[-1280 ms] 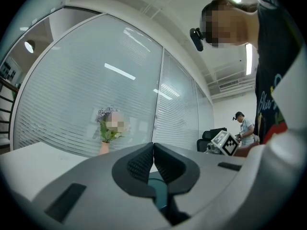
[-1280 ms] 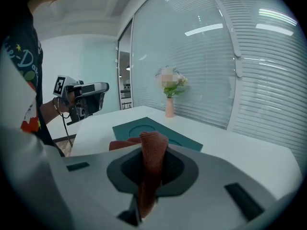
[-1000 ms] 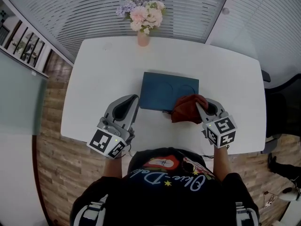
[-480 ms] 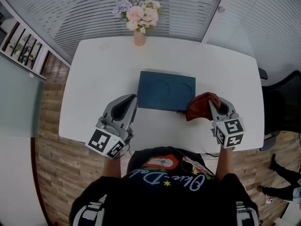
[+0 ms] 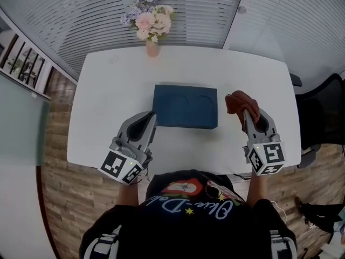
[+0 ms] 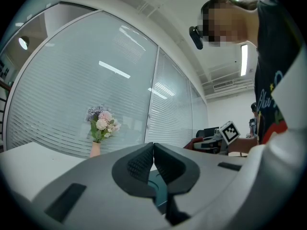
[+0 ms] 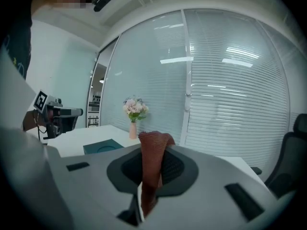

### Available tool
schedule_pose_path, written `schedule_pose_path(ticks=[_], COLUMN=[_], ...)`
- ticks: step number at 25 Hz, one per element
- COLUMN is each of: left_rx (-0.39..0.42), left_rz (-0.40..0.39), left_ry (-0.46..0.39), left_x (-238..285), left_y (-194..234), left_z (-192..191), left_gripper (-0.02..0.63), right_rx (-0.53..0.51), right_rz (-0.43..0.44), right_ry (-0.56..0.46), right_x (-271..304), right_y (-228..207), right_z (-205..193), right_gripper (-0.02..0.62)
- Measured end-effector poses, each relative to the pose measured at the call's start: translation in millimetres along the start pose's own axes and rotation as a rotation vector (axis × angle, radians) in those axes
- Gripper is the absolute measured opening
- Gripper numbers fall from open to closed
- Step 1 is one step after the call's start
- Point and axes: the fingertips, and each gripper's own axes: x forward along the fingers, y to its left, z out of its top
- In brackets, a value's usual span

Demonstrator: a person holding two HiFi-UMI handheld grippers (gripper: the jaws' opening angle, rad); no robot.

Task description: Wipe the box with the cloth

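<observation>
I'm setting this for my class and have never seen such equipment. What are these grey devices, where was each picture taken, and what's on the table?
A person holds a two-jaw gripper in each hand. One picture comes from a head camera looking down; the other two from cameras riding on each gripper. On the white table stand a dark blue box and a vase of flowers. The left gripper is shut and empty. The right gripper pinches a reddish-brown cloth, right of the box.
</observation>
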Motion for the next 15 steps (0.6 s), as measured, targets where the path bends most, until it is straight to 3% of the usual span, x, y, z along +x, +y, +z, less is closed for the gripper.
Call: schedule_pose_path(ticks=[6, 15], left_rx=[-0.003, 0.008], left_rz=[-0.004, -0.004], left_ry=[0.02, 0.031], left_x=[-2, 3], left_y=[-1, -10], left_z=[-5, -3], left_gripper=[0.003, 0.005], right_rx=[0.069, 0.113], right_rz=[-0.005, 0.04], right_ry=[-0.17, -0.191], right_x=[-15, -21], right_y=[4, 5], right_z=[28, 33], right_gripper=[0.028, 0.028])
